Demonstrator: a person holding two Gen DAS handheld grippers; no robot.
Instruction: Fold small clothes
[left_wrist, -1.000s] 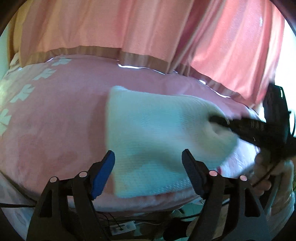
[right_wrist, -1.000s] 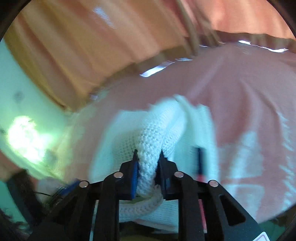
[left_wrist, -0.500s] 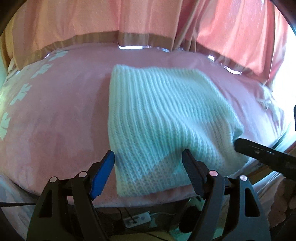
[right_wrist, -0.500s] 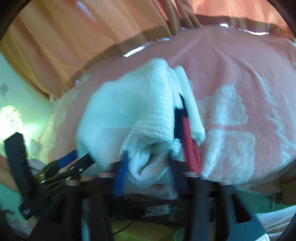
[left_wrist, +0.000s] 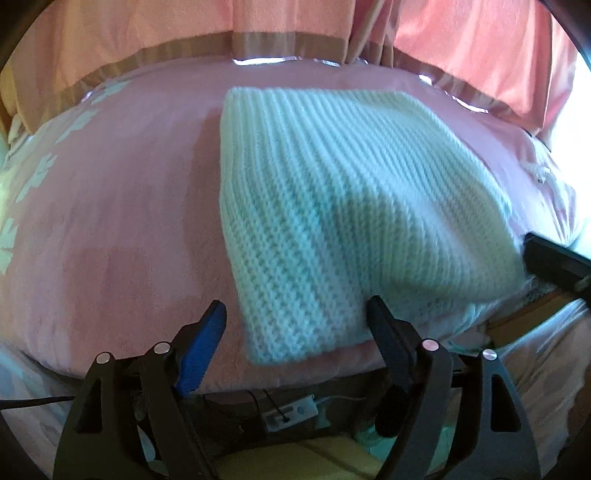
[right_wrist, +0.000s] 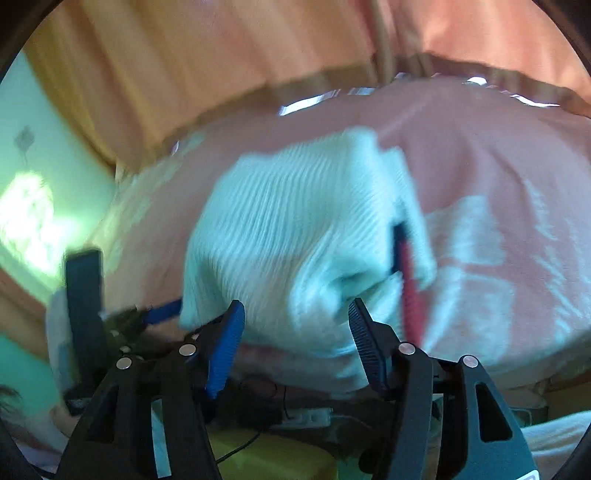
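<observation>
A white knitted garment (left_wrist: 332, 206) lies folded on the pink blanket (left_wrist: 110, 206); it also shows in the right wrist view (right_wrist: 295, 236), blurred, with a red and blue trim (right_wrist: 408, 280) along its right edge. My left gripper (left_wrist: 295, 317) is open and empty, its jaws either side of the garment's near corner at the blanket's front edge. My right gripper (right_wrist: 295, 321) is open and empty just in front of the garment's near bulging edge. The right gripper's finger (left_wrist: 554, 258) shows at the right of the left wrist view.
Pink curtains (left_wrist: 295, 22) hang behind the blanket. The blanket's front edge (left_wrist: 221, 380) drops off just before the grippers. A white power strip (left_wrist: 291, 410) and cables lie below the edge. The left gripper (right_wrist: 85, 295) shows at the left of the right wrist view.
My right gripper let go of the knitted garment, opened and drew back toward the front edge. The garment now lies flatter. My left gripper stayed open near the near corner.
</observation>
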